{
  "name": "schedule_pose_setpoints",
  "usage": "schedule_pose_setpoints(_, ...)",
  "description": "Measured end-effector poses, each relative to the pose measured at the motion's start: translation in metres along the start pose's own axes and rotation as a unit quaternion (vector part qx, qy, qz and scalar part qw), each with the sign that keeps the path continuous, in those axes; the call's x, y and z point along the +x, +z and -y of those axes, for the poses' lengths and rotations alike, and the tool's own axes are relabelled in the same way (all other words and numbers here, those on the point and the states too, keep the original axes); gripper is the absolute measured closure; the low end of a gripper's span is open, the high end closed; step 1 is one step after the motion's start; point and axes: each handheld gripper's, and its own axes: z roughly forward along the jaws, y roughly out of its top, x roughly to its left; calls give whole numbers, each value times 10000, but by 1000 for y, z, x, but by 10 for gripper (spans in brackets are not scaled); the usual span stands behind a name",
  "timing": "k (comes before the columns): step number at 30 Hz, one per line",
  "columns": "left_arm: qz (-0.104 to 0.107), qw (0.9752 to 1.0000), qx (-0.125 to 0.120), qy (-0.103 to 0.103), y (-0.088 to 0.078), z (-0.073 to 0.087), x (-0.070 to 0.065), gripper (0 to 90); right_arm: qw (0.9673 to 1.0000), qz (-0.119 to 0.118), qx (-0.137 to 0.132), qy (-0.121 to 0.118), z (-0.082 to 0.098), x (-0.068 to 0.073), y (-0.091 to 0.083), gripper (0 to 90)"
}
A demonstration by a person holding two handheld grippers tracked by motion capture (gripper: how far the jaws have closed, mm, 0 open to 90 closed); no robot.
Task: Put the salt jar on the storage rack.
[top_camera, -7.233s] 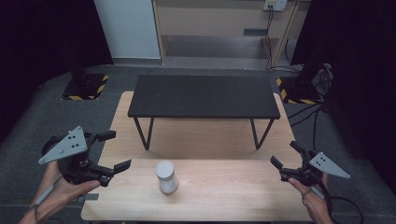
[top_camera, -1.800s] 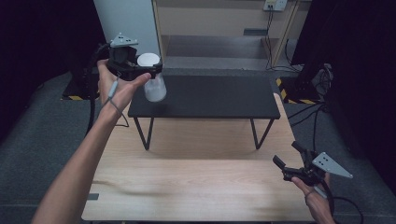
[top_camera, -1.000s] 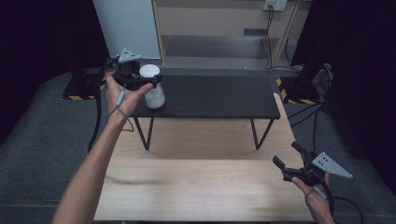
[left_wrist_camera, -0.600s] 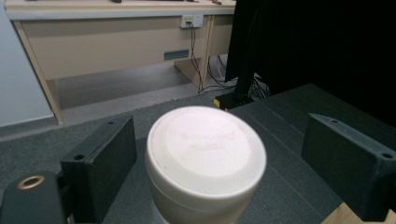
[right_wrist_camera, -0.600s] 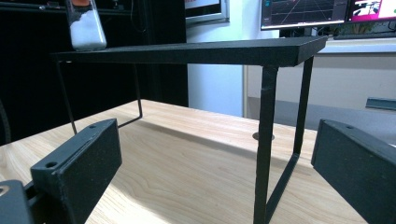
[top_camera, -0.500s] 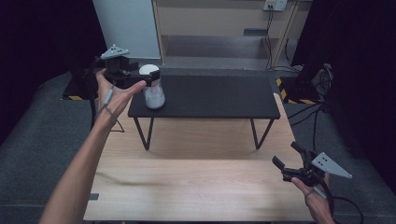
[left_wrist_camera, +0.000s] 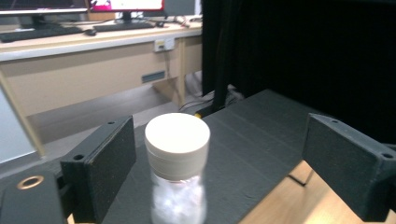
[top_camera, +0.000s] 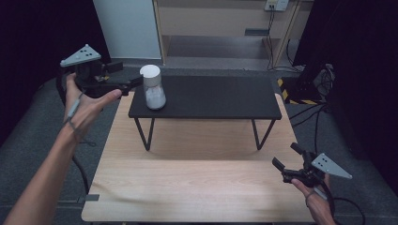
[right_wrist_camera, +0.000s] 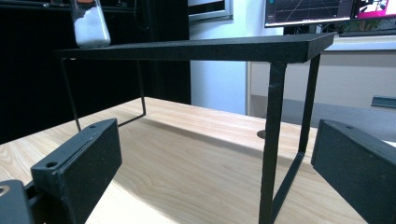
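Black shelf (top_camera: 206, 96) now carries the jar (top_camera: 153, 87); my left gripper (top_camera: 133, 84), jaws just spread, clears it, while my right gripper (top_camera: 287, 161) idles open.

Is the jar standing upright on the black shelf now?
Upright: the jar stands on the black shelf, white lid on top, left hand-held gripper open beside it.

Pale wooden surface (top_camera: 197, 183), grey carpeted floor (top_camera: 42, 117) around it, beige desk (top_camera: 220, 18) at 12 o'clock, black-and-yellow hazard striping (top_camera: 300, 101) at 2 o'clock, monitors (right_wrist_camera: 308, 11) on a far desk
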Motion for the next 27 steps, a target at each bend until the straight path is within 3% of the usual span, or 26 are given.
schedule_pose_setpoints(5,383,9991,-52,167,-22,1,7,82,10000,16,21,-8,0,1,1,17)
schedule_pose_setpoints(7,468,9985,-190,220,-31,6,5,83,10000,16,35,-17,0,2,2,17)
schedule_pose_setpoints(13,811,9956,-270,389,-47,17,4,86,10000,7,66,-21,0,3,3,20)
schedule_pose_setpoints(21,1237,9904,-181,597,-50,22,7,88,10000,32,72,-20,0,4,3,20)
schedule_pose_setpoints(27,1238,9894,-52,756,-47,24,3,86,10000,35,58,-8,0,3,2,21)
